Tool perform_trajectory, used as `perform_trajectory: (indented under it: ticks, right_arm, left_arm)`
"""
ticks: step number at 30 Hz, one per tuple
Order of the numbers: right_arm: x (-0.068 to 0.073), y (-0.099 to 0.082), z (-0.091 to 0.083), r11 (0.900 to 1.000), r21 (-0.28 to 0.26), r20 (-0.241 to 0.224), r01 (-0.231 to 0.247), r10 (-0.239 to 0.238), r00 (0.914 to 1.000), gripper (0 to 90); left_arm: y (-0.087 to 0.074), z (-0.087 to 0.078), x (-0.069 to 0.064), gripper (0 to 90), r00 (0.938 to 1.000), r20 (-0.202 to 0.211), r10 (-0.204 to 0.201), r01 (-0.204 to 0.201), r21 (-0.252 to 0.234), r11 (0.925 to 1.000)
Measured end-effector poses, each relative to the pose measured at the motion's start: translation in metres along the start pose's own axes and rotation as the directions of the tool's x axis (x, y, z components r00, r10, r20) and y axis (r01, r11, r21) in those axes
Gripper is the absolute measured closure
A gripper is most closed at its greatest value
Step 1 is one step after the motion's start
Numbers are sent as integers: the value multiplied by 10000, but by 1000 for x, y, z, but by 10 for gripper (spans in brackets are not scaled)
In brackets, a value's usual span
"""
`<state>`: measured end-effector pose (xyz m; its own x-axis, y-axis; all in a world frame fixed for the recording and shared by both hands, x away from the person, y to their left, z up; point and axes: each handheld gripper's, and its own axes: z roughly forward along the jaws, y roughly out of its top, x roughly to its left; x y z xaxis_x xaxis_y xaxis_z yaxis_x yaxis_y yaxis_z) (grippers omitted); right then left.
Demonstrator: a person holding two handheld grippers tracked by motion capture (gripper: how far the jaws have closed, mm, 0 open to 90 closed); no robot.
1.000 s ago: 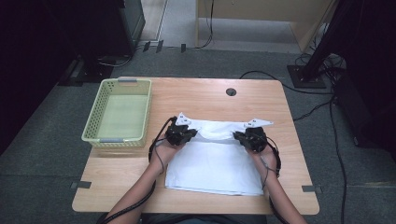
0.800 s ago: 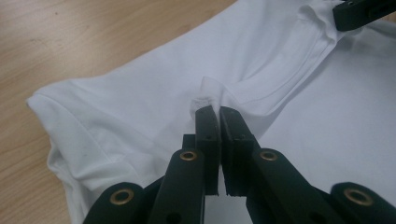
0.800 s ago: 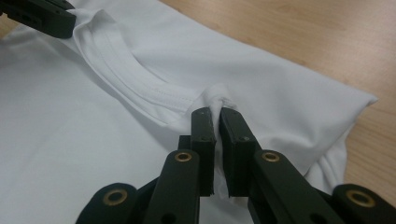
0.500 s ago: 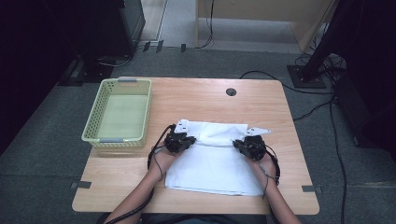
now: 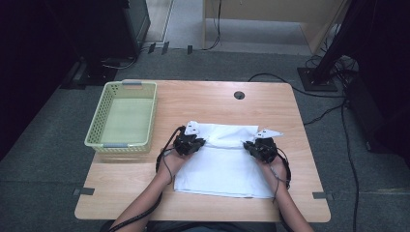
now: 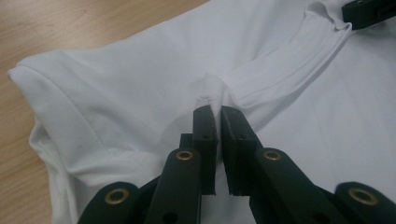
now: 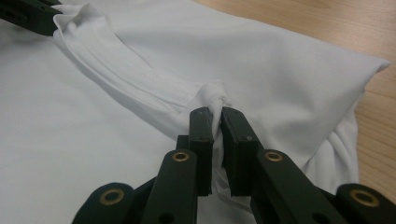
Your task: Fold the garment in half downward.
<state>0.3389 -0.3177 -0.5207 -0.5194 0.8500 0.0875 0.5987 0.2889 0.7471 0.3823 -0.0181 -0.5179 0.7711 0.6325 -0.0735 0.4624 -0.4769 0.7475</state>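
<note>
Both claws point(image 5: 205, 141) point(image 5: 247, 145) nearer person, shirt point(image 5: 223, 164) top edge folded fwd

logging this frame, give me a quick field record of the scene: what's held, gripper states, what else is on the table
held item: white shirt, lying on wooden table
left gripper: shut on a pinch of shirt fabric
right gripper: shut on a pinch of shirt fabric
fold: far part of the shirt is lifted between the grippers
other item: green basket, at table's left

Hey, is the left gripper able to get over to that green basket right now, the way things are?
Probably not yet: the left gripper is shut on the white shirt, so it would drag the cloth along. The table between it and the green basket is bare.
</note>
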Motion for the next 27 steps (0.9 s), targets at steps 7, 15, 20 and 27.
perform_trajectory:
  ticks: [7, 15, 20, 27]
  right_arm:
    - [-16, 8, 7, 9996, 9, -58, -291, 291, 9996, 839]
    - [-26, 18, 16, 9997, 36, 200, -226, 225, 9995, 836]
    - [-37, 27, 23, 9995, 73, 372, -308, 305, 9988, 836]
    - [-49, 35, 27, 9945, 265, 18, -1015, 1015, 9948, 864]
  left_arm:
    - [8, 10, 6, 859, 9999, -134, 15, -17, -109, 9999]
    - [24, 24, 18, 844, 9992, -401, 46, -46, 0, 10000]
    - [33, 32, 24, 859, 9993, -368, -48, 52, 106, 9999]
    - [39, 36, 30, 885, 9989, -159, -437, 440, 188, 9989]
